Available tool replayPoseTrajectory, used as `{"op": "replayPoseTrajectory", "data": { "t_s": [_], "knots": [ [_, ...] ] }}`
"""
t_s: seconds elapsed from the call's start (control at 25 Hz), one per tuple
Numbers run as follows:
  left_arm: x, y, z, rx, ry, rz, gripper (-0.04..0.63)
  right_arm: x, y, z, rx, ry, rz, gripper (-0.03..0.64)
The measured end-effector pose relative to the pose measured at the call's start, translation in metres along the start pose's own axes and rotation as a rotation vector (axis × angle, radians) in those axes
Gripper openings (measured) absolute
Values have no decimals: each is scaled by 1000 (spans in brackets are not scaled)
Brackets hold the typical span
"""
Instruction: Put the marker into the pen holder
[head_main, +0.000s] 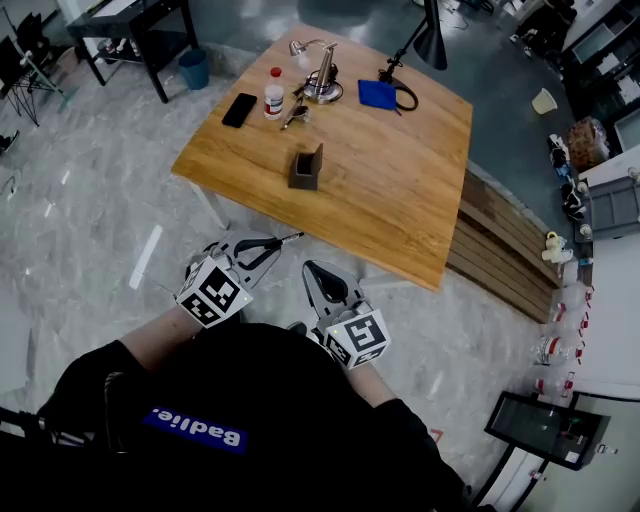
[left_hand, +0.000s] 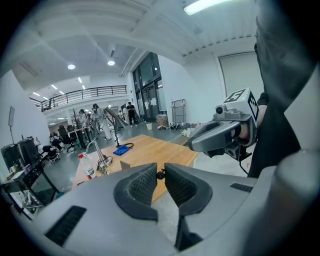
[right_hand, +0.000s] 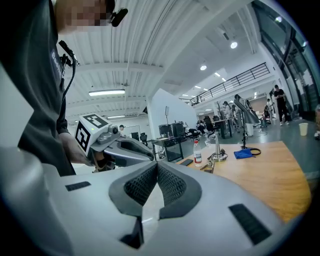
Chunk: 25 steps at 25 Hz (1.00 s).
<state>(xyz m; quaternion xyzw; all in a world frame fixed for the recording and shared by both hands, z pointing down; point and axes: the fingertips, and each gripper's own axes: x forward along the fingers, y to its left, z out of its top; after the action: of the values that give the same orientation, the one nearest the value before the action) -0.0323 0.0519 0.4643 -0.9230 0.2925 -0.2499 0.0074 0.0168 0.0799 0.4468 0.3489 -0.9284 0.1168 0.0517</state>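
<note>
Close against the person's chest, the right gripper (head_main: 318, 272) has its jaws pressed together with nothing between them. Just to its left, the left gripper (head_main: 268, 246) is clamped on the marker (head_main: 290, 238), whose end pokes out past the jaws. Well ahead of both grippers, the pen holder (head_main: 307, 168) stands on the wooden table (head_main: 400, 200). Beyond it are a bottle (head_main: 273, 93) and a phone (head_main: 239, 109).

A large open-plan workspace, part office and part lab: polished grey floor (head_main: 90, 200), a railed mezzanine (left_hand: 85, 92), tall glass doors (left_hand: 148, 92), desks with monitors (right_hand: 172, 130), people standing about, and a wooden surface (head_main: 400, 190) with a desk lamp (head_main: 430, 42).
</note>
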Motion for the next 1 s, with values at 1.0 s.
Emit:
{"op": "replayPoseTrajectory", "data": {
  "t_s": [1.0],
  "knots": [
    [90,133,-19,17,60,64,57,43,-87,2,58,73,-116,6]
  ]
}}
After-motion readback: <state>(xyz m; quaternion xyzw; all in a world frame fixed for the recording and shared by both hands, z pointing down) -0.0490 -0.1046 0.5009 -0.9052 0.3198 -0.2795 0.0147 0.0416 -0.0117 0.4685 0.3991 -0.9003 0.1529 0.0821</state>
